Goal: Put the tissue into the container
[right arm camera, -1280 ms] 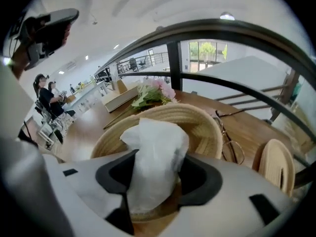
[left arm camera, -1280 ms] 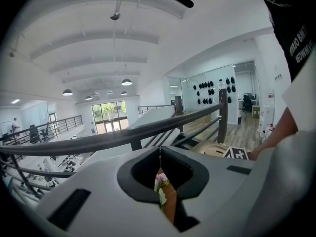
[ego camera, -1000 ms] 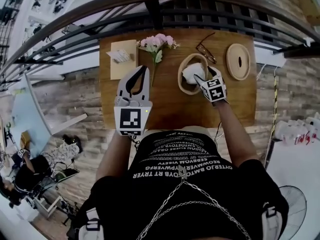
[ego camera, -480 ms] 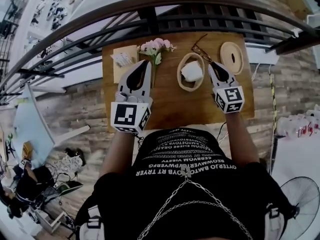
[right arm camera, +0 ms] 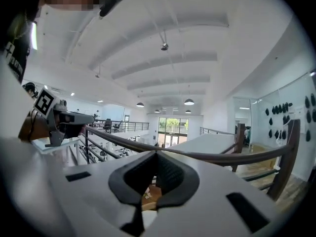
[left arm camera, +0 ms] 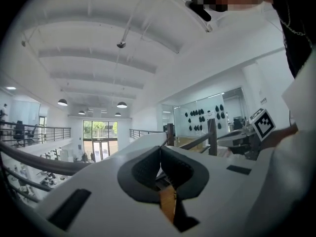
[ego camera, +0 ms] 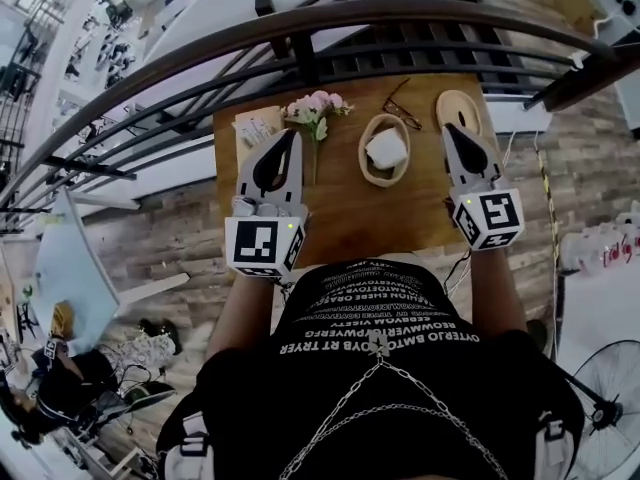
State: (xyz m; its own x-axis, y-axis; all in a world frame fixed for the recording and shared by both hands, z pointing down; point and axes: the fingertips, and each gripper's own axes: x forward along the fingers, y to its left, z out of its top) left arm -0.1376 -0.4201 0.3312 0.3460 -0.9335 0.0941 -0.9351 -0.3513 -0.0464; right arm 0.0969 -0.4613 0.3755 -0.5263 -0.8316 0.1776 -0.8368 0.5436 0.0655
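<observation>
A white tissue (ego camera: 386, 149) lies inside the oval wooden container (ego camera: 364, 154) on the wooden table (ego camera: 350, 218). My right gripper (ego camera: 448, 126) is raised above the table, to the right of the container and apart from it. Its jaws have just been closing and now stand shut with nothing between them, as the right gripper view also shows (right arm camera: 157, 154). My left gripper (ego camera: 293, 135) hovers over the table's left part, near the flowers. Its tips meet with nothing held (left arm camera: 159, 149).
Pink flowers (ego camera: 316, 106), a pair of glasses (ego camera: 403, 109) and a pale pad with a packet (ego camera: 256, 126) lie along the table's far edge. A round wooden lid (ego camera: 462, 106) lies partly behind the right gripper. A dark railing (ego camera: 330, 18) runs beyond the table.
The right gripper let go of the tissue in the container, came up and to the right, and its jaws closed. The left gripper also rose towards the camera.
</observation>
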